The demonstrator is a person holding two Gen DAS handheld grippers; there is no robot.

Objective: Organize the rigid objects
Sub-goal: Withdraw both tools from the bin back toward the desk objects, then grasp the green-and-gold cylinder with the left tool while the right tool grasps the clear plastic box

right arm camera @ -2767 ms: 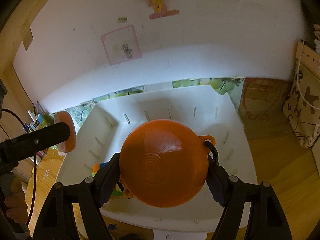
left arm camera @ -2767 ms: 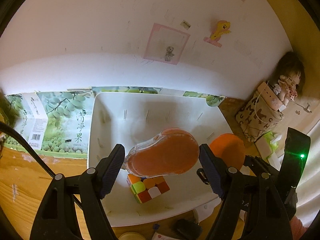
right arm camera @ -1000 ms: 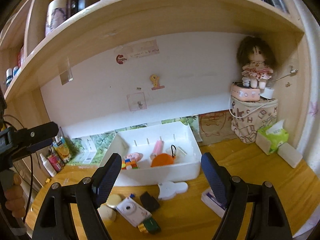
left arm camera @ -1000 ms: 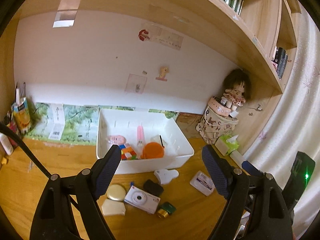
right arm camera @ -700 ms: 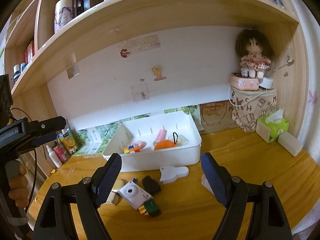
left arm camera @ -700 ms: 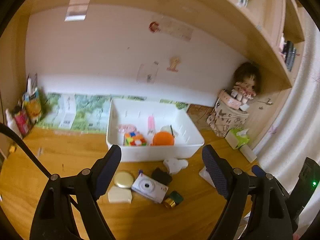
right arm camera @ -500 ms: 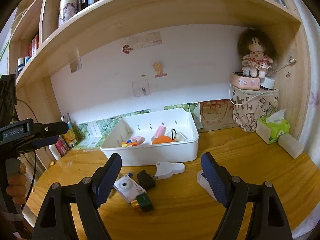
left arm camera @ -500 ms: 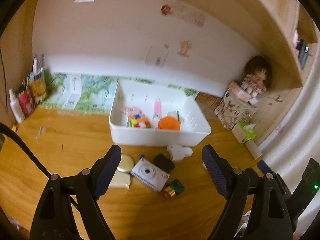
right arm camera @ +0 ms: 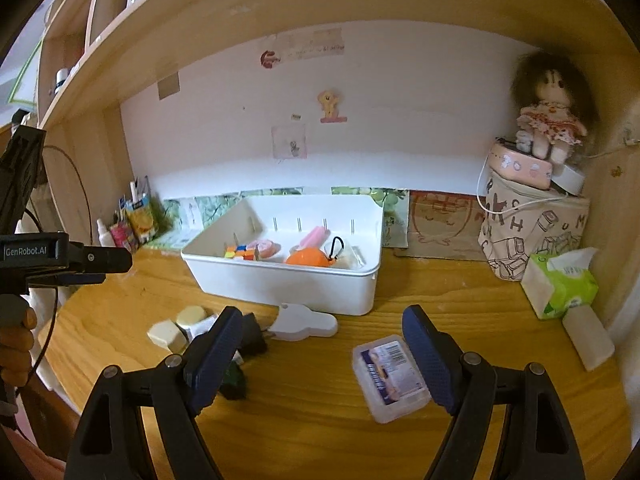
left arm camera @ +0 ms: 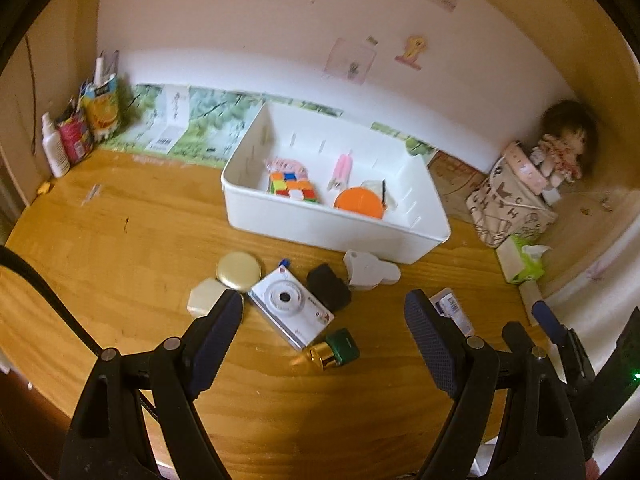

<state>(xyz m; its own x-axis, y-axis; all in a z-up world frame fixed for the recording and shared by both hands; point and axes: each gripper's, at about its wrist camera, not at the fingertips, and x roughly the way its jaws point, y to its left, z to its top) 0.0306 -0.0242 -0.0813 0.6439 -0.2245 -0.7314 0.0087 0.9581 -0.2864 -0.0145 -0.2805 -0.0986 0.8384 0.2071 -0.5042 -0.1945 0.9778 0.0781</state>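
A white bin (left arm camera: 340, 236) (right arm camera: 288, 284) on the wooden desk holds a colour cube (left arm camera: 294, 186), a pink item (left arm camera: 341, 168) and an orange round case (left arm camera: 359, 203) (right arm camera: 307, 258). In front of it lie a white camera (left arm camera: 289, 306), a gold round tin (left arm camera: 239, 271), a cream hexagonal box (left arm camera: 206, 297), a black pouch (left arm camera: 328, 287), a white cloud-shaped case (left arm camera: 370, 270) (right arm camera: 306, 325), a green-gold cylinder (left arm camera: 334, 352) and a clear labelled box (right arm camera: 389, 376). My left gripper (left arm camera: 324, 336) is open and empty above the camera. My right gripper (right arm camera: 322, 352) is open and empty, above the desk near the clear box.
A patterned bag with a doll (right arm camera: 548, 120) on top stands at the right, with a green tissue pack (right arm camera: 560, 284) beside it. Bottles and cartons (left arm camera: 80, 132) stand at the back left. A shelf runs overhead.
Both grippers let go of the orange items into the bin, then pulled back and up from it. The left view has since tilted down toward the loose items on the desk.
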